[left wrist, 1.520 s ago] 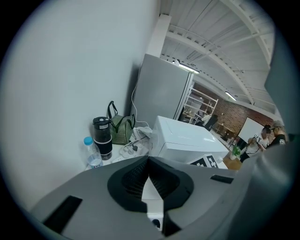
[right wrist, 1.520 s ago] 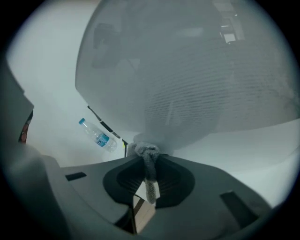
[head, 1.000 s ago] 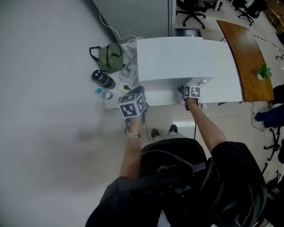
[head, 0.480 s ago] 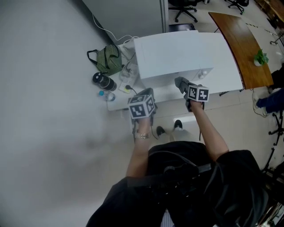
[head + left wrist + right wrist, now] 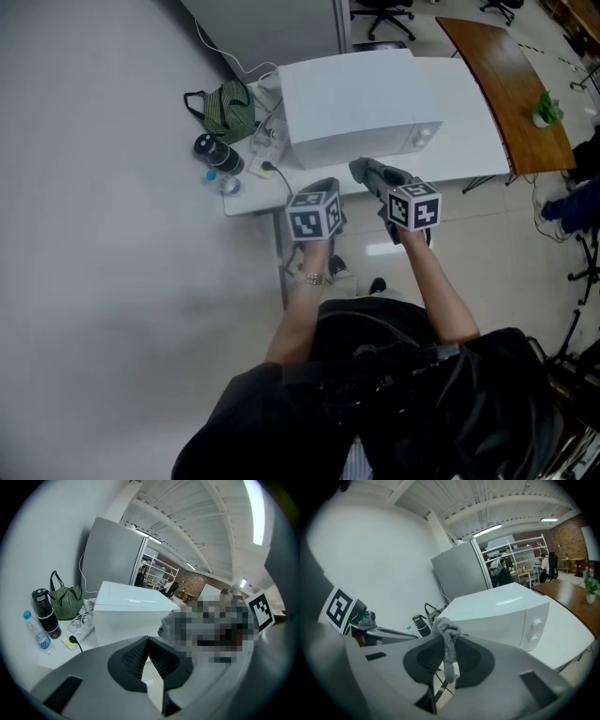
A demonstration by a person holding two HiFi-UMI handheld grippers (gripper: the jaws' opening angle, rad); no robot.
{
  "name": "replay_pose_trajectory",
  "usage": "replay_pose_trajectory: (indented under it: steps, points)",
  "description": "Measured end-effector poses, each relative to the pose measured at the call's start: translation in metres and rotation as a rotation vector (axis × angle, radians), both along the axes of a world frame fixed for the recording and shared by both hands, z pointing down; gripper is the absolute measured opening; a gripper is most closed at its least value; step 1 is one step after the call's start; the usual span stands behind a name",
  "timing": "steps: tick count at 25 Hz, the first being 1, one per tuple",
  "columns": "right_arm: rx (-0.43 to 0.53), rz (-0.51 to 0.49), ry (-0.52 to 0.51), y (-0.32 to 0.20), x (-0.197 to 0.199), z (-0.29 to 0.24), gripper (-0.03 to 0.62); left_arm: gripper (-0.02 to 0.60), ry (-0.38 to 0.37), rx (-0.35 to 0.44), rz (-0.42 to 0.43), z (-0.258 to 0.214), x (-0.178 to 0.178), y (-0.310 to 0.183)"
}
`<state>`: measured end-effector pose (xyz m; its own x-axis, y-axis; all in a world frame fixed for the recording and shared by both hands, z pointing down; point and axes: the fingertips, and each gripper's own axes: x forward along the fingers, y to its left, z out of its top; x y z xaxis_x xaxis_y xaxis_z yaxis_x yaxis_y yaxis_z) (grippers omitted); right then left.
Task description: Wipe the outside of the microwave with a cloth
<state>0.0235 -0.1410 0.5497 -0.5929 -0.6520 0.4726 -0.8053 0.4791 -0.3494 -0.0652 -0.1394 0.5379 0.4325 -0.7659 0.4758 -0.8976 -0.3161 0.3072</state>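
Your right hand-held gripper [image 5: 449,663]: jaws clamped on a grey, nubbly cloth [image 5: 446,630], knotted above them. Your left hand-held gripper [image 5: 148,645]: jaws together, nothing between. Microwave [image 5: 361,103]: white, boxy, smooth, two round knobs, standing on the white surface [image 5: 473,136] ahead, apart from the cloth. Beside it: striped green bag [image 5: 225,111], black bottle [image 5: 218,157].

Both forearms reach forward, side by side; the left gripper [image 5: 147,643] seems closed on nothing, jaw tips meeting; the right gripper [image 5: 448,660] pinches a grey cloth [image 5: 449,639].
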Motion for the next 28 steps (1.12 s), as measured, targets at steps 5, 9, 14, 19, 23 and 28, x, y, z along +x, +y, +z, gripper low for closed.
replay_pose_trajectory:
  steps: [5, 9, 14, 19, 23, 28]
  points:
    - [-0.005, -0.058, 0.095, 0.044, 0.018, 0.008, 0.047, -0.006, -0.054, -0.001, -0.028, 0.000, 0.033, 0.037]
    - [-0.067, -0.096, 0.116, 0.086, 0.029, 0.024, 0.049, -0.006, -0.075, -0.043, -0.006, 0.016, 0.064, 0.075]
    - [-0.072, -0.138, 0.066, 0.114, 0.029, 0.014, 0.049, -0.006, -0.097, -0.017, 0.034, 0.000, 0.085, 0.090]
    - [-0.019, -0.167, 0.096, 0.116, 0.018, -0.006, 0.048, -0.006, -0.095, 0.011, 0.027, -0.016, 0.080, 0.085]
    - [0.019, -0.150, 0.143, 0.111, 0.014, -0.013, 0.048, -0.006, -0.098, 0.030, 0.042, -0.022, 0.078, 0.084]
    - [0.011, -0.165, 0.156, 0.111, 0.007, -0.016, 0.048, -0.006, -0.075, 0.037, 0.039, -0.024, 0.072, 0.081]
